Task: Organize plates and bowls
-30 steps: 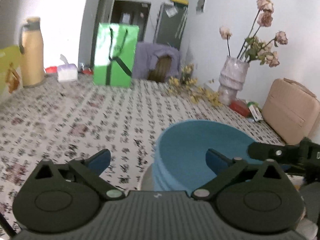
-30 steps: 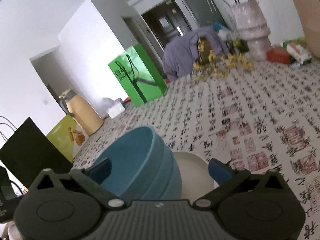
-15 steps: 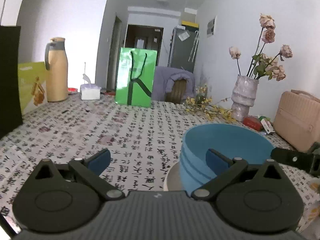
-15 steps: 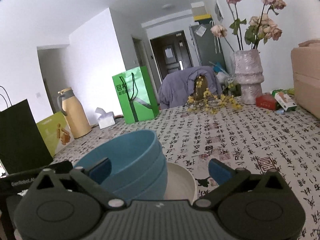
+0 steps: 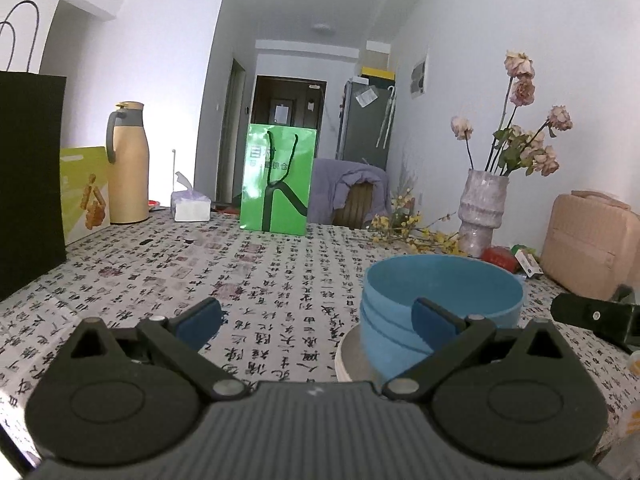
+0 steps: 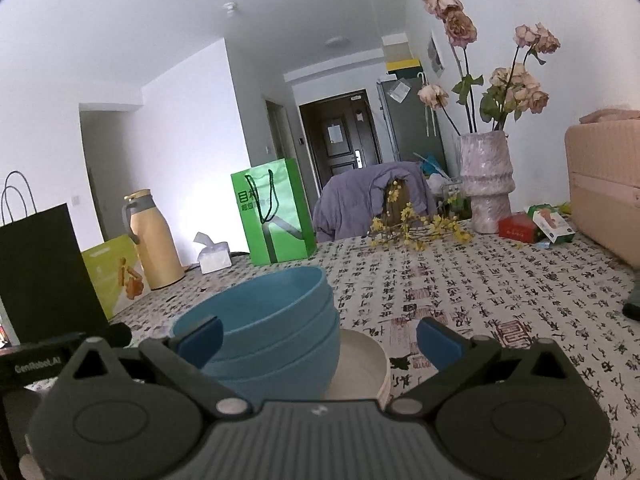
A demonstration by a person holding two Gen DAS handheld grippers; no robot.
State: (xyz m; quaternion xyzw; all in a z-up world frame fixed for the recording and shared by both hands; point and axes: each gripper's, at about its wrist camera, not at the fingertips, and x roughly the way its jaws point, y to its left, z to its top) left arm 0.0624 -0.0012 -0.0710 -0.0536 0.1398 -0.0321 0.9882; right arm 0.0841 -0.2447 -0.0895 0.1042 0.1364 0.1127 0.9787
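A stack of blue bowls (image 5: 436, 312) (image 6: 276, 332) sits on stacked cream plates (image 5: 354, 356) (image 6: 360, 368) on the patterned tablecloth. My left gripper (image 5: 316, 318) is open and empty, low over the table, with the bowls just beyond its right finger. My right gripper (image 6: 318, 338) is open and empty, with the bowl stack in front of its left finger and the plates between the fingers. Part of the right gripper shows at the right of the left wrist view (image 5: 596, 318).
At the back stand a green bag (image 5: 278, 182), a tan thermos (image 5: 128, 164), a tissue box (image 5: 190, 206), a vase of dried roses (image 5: 482, 212) and yellow flowers (image 6: 416, 230). A black bag (image 5: 28, 180) is at the left, a beige case (image 5: 592, 240) at the right.
Both grippers have levelled out and drawn back a little from the bowl stack. The bowls and plates have stayed put. Both grippers stayed open.
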